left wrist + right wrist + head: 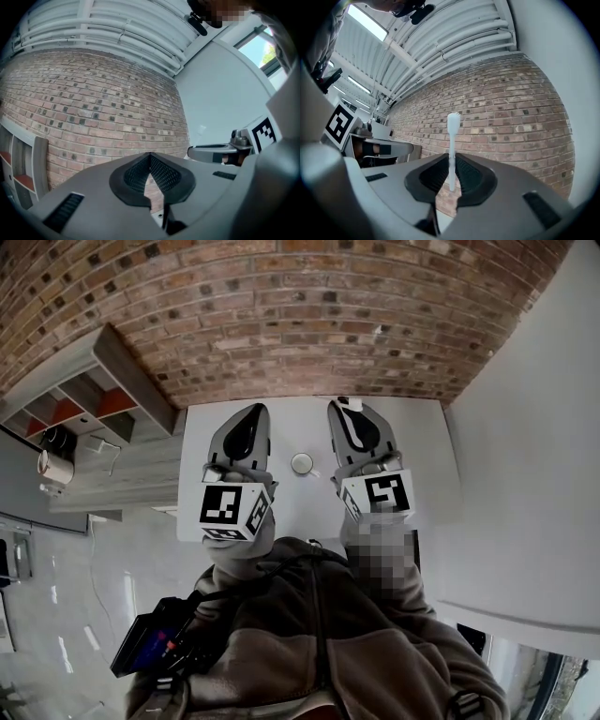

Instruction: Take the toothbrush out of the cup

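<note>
Head view: a white worktop (427, 442) carries a small white cup (302, 463), standing upright between the two grippers and touching neither. The left gripper (249, 420) is held left of the cup and the right gripper (350, 416) right of it. Only a small white tip of the toothbrush (349, 404) shows at the far end of the right gripper. A brick wall (309, 315) lies beyond the worktop, and a shelf unit (98, 390) stands to the left.

Right gripper view: the grip is shown clearly. The right gripper's (451, 161) fingers (471, 177) are closed on the handle of the white toothbrush (453, 124), which stands upright with its bristle head above the fingers, clear of the cup.

Left gripper view: the left gripper's (150, 163) fingers (137, 176) are pressed together with nothing between them. The right gripper (215, 152) appears at the right.

Markings: each marker cube (232, 508) bears black-and-white square patterns only.
</note>
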`<state>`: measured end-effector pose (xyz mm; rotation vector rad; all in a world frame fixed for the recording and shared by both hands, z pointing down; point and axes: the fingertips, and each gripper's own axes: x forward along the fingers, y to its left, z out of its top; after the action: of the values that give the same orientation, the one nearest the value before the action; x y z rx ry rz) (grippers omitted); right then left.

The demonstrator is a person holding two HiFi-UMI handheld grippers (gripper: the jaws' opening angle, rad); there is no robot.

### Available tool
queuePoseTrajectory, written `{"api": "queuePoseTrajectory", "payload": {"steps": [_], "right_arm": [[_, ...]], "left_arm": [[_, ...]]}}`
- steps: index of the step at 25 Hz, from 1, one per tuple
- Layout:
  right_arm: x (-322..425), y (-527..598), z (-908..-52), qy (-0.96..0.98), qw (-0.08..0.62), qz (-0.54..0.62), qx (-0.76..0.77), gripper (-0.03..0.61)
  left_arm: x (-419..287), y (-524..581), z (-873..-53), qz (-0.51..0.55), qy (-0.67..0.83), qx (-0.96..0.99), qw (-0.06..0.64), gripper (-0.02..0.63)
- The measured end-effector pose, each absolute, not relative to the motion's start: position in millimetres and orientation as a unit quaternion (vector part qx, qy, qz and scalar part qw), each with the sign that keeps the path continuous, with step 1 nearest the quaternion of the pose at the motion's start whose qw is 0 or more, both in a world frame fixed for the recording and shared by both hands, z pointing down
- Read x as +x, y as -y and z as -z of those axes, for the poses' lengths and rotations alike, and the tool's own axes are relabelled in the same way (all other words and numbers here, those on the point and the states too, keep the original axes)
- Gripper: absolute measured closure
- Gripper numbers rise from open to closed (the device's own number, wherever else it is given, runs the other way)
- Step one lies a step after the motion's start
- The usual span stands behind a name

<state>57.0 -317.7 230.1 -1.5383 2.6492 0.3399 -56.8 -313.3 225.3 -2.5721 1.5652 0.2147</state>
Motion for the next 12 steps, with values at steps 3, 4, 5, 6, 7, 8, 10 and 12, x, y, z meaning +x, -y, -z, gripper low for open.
{"api": "queuePoseTrajectory", "payload": {"steps": [3, 4, 5, 6, 7, 8, 10, 12], "right_arm": [[56, 317, -224, -0.856, 0.034, -0.115, -0.503, 0.531], [56, 316, -222, -0.855, 0.034, -0.117, -0.504, 0.531], [56, 315, -220, -0.854, 0.035, -0.119, -0.505, 0.531], [56, 315, -218, -0.854, 0.037, -0.121, -0.505, 0.531], [56, 316, -217, -0.853, 0.038, -0.123, -0.505, 0.531], [56, 316, -215, -0.853, 0.040, -0.125, -0.505, 0.531], [55, 317, -213, -0.853, 0.043, -0.128, -0.504, 0.531], [54, 317, -213, -0.854, 0.044, -0.129, -0.503, 0.531]], "left_arm": [[-57, 315, -221, -0.074, -0.514, -0.852, 0.063, 0.611], [-57, 315, -220, -0.074, -0.513, -0.853, 0.063, 0.611], [-57, 314, -219, -0.074, -0.513, -0.853, 0.063, 0.611], [-57, 315, -218, -0.075, -0.512, -0.853, 0.064, 0.611], [-57, 315, -217, -0.076, -0.512, -0.853, 0.065, 0.611], [-57, 315, -216, -0.076, -0.512, -0.853, 0.067, 0.611], [-58, 316, -216, -0.077, -0.513, -0.852, 0.068, 0.611], [-60, 317, -216, -0.076, -0.515, -0.851, 0.068, 0.611]]}}
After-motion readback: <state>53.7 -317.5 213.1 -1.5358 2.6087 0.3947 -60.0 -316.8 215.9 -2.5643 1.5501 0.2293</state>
